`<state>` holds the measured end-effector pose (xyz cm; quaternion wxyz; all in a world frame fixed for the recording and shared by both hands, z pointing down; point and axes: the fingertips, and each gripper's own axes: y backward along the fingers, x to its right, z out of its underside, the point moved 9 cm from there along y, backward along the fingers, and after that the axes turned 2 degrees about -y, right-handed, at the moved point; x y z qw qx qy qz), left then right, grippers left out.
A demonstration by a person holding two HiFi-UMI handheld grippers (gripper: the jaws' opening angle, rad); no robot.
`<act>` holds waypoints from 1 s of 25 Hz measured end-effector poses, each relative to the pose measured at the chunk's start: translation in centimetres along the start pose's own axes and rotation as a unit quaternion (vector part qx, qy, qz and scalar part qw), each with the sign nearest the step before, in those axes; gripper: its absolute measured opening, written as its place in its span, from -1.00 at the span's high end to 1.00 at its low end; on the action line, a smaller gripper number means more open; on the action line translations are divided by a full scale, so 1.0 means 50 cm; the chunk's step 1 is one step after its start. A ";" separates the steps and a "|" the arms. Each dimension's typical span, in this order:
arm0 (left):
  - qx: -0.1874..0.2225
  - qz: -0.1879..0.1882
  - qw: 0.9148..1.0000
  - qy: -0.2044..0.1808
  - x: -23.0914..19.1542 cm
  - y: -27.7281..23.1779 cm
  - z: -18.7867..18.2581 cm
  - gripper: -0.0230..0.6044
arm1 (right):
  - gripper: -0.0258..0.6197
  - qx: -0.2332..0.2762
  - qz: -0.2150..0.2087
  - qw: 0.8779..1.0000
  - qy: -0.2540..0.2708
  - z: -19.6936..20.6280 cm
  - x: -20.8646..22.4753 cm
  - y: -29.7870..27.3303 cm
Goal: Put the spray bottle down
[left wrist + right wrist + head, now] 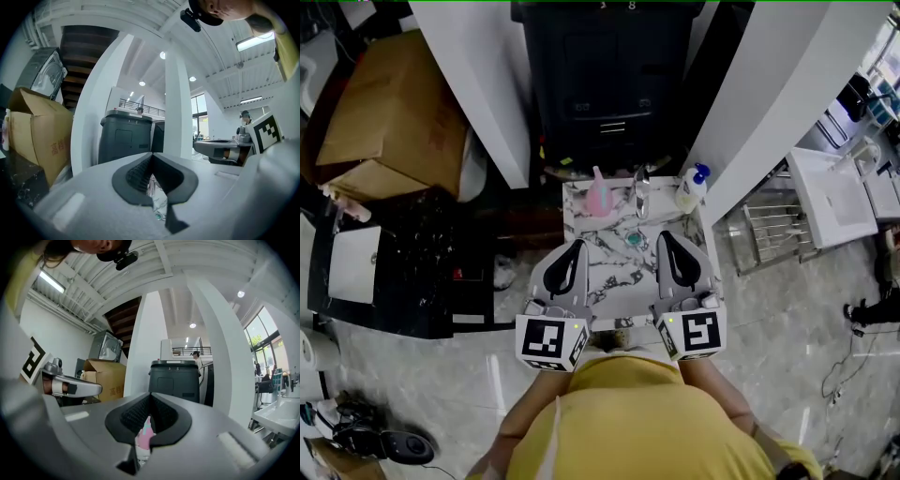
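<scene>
Currently the pink spray bottle (598,192) stands upright on the marble tabletop (614,272), ahead of both sets of jaws and well apart from them, near the top's far edge. No pad touches it. The left gripper (576,245) has its jaws pressed together with nothing between them; in the left gripper view only the veined marble and a small green round item (634,240) show past the closed tips. The right gripper (665,237) is likewise fully closed and empty; in the right gripper view the pink bottle appears below and beyond the tips, not inside them. Both grippers are held level, side by side, over the near half of the tabletop, which leaves the bottle free-standing. To the right of the spray bottle, also ahead of the jaws, stand a chrome upright item (642,192) (its type cannot be determined) and a white pump bottle with a blue head (691,187). Judged from this layout, the put-down step is complete: the bottle rests on its base in line with the other containers, and the closed, clear jaws pose no tipping risk.
</scene>
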<state>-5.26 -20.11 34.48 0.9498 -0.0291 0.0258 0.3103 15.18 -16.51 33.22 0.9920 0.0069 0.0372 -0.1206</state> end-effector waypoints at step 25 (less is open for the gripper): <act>-0.004 0.018 1.000 -0.009 0.008 -0.010 0.018 0.93 | 0.92 -0.058 -0.029 0.998 0.019 0.031 -0.019 -0.017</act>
